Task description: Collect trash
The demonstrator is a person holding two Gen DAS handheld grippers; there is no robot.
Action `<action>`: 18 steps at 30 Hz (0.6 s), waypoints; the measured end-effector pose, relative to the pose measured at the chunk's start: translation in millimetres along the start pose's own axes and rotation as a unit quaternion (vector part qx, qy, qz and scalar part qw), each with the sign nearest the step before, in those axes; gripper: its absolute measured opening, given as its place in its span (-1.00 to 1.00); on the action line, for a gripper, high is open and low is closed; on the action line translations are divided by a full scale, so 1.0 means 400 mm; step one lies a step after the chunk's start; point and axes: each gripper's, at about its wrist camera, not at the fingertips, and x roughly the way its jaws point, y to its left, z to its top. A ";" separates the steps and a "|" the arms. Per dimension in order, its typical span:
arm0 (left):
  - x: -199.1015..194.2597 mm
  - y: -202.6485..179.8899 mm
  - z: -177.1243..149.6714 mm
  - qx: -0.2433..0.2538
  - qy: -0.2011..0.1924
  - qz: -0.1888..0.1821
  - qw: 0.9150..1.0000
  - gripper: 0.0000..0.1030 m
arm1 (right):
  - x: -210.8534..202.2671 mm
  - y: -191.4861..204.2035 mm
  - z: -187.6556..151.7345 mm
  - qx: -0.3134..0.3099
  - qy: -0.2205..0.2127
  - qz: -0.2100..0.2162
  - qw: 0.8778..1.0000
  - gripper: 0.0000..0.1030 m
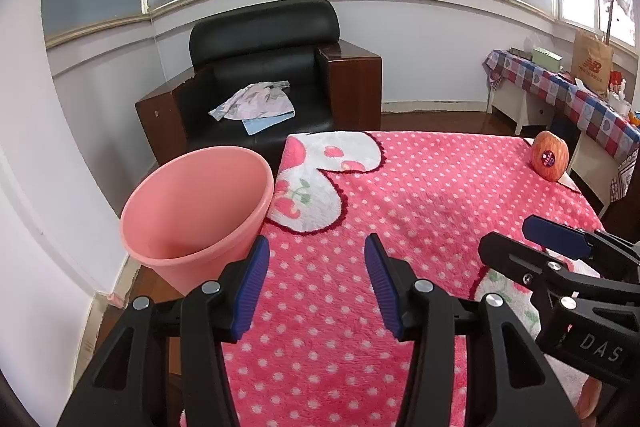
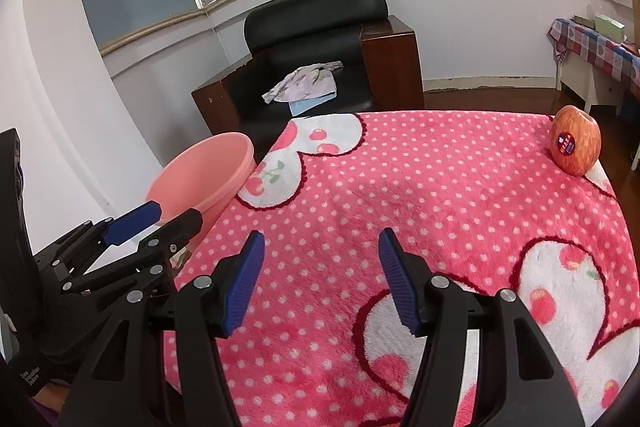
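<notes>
While both grippers gape | left view only: paper bag (image 1: 591, 63)

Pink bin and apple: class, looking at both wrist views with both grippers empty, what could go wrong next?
1. The apple sits near the far right edge of the pink blanket; a nudge might roll it off.
2. The pink bin stands beside the blanket's opposite edge, so the carry is long.
3. The open left gripper is close to the bin and could bump it.

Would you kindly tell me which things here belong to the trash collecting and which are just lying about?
For the job: round pink plastic bin; open left claw; open right claw.

Lying about: stickered red apple; crumpled pale cloth on black leather armchair.
</notes>
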 end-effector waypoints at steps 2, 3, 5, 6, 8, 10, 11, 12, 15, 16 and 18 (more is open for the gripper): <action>0.002 -0.002 0.000 0.001 0.001 0.000 1.000 -0.04 | 0.002 0.000 -0.001 0.000 0.001 0.000 1.000 0.16; 0.003 -0.002 0.000 0.001 0.002 0.000 1.000 -0.04 | 0.004 0.000 -0.002 0.000 0.002 0.000 1.000 0.16; 0.002 -0.003 0.000 0.001 0.001 0.000 1.000 -0.04 | 0.005 0.000 -0.002 0.000 0.003 0.000 1.000 0.16; 0.002 -0.003 0.000 0.001 0.001 0.000 1.000 -0.04 | 0.005 -0.001 -0.002 0.000 0.003 0.000 1.000 0.16; 0.003 -0.004 0.000 0.001 0.002 0.000 1.000 -0.04 | 0.005 -0.001 -0.002 0.002 0.003 0.000 1.000 0.16; 0.002 -0.004 0.000 0.002 0.001 0.000 1.000 -0.04 | 0.007 -0.004 -0.003 0.004 0.003 0.001 1.000 0.16; 0.002 -0.005 0.000 0.003 0.001 0.000 1.000 -0.04 | 0.007 -0.006 -0.003 0.005 0.003 0.001 1.000 0.16; 0.003 -0.007 0.001 0.003 0.001 -0.001 1.000 -0.04 | 0.007 -0.008 -0.004 0.005 0.003 0.000 1.000 0.16; 0.004 -0.011 0.002 0.005 0.000 -0.002 1.000 -0.04 | 0.005 -0.010 -0.005 0.006 0.003 -0.001 1.000 0.16; 0.004 -0.013 0.002 0.005 0.000 -0.003 1.000 -0.04 | 0.005 -0.011 -0.005 0.006 0.003 -0.001 1.000 0.16; 0.005 -0.018 0.002 0.007 0.000 -0.004 1.000 -0.04 | 0.004 -0.012 -0.005 0.006 0.002 -0.002 1.000 0.16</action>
